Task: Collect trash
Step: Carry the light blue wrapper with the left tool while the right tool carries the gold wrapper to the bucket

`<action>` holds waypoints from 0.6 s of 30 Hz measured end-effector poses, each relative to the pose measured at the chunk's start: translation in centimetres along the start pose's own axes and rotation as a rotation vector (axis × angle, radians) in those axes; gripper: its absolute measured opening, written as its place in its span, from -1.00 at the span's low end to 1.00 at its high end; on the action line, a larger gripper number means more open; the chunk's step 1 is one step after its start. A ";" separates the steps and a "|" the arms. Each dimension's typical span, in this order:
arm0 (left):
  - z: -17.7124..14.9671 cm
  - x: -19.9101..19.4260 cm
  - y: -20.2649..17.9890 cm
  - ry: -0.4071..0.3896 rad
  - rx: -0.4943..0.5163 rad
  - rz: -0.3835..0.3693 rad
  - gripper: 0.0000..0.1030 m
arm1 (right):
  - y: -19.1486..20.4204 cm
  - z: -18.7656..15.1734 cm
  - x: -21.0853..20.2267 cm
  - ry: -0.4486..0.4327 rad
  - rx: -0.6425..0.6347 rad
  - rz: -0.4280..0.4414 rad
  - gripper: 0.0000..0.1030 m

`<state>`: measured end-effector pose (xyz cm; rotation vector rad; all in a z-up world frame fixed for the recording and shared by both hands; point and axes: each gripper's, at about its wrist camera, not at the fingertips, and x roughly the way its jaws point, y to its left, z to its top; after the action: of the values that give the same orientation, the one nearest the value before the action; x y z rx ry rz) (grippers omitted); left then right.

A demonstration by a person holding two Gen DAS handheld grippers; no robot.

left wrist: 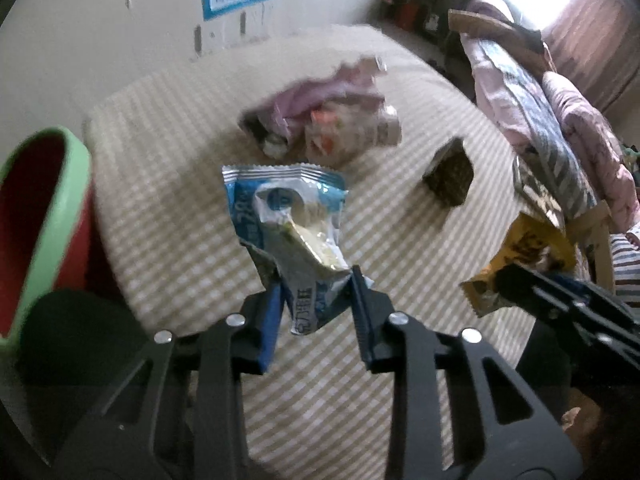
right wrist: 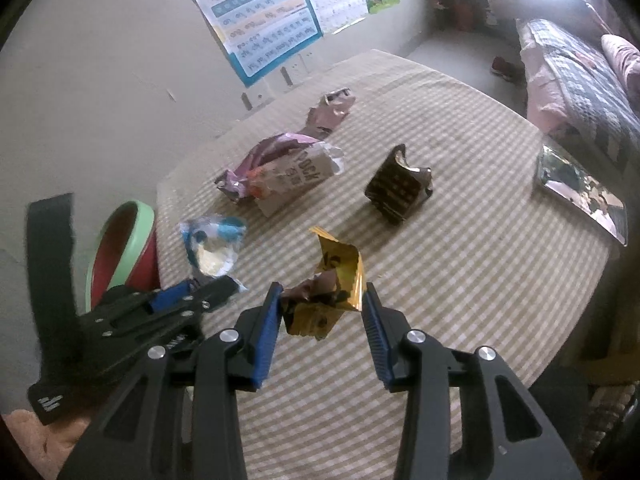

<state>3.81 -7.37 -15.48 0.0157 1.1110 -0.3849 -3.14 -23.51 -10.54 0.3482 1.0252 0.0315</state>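
A blue and white snack wrapper [left wrist: 288, 216] stands crumpled between the blue pads of my left gripper [left wrist: 316, 280], which press on its lower end from both sides. My right gripper [right wrist: 322, 294] is shut on a gold and brown wrapper [right wrist: 336, 276], held just above the checked tablecloth [right wrist: 460, 280]. In the left wrist view the right gripper [left wrist: 506, 276] comes in from the right with the gold wrapper [left wrist: 528, 248]. In the right wrist view the left gripper [right wrist: 226, 286] sits at the left with the blue wrapper [right wrist: 214, 244].
A red bin with a green rim [left wrist: 40, 208] stands beside the table's left edge. A heap of pink wrappers [right wrist: 288, 168], a dark wrapper [right wrist: 400, 188] and a silver foil packet [right wrist: 580, 192] lie on the cloth. A bed with quilts [left wrist: 560, 140] is to the right.
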 end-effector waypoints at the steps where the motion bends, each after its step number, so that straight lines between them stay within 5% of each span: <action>1: 0.2 -0.7 0.2 -0.021 0.000 0.011 -0.40 | 0.2 0.1 0.0 -0.002 -0.003 0.004 -0.23; 10: 2.4 -6.2 2.4 -0.187 -0.040 0.094 -0.40 | 1.5 1.0 -0.3 -0.028 -0.027 0.030 -0.22; 18: 3.1 -8.4 4.0 -0.245 -0.080 0.119 -0.40 | 2.5 1.5 -0.6 -0.042 -0.045 0.044 -0.22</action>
<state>4.54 -1.75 -7.41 -0.0348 0.8782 -0.2290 -1.83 -21.71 -8.60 0.3290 0.9738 0.0861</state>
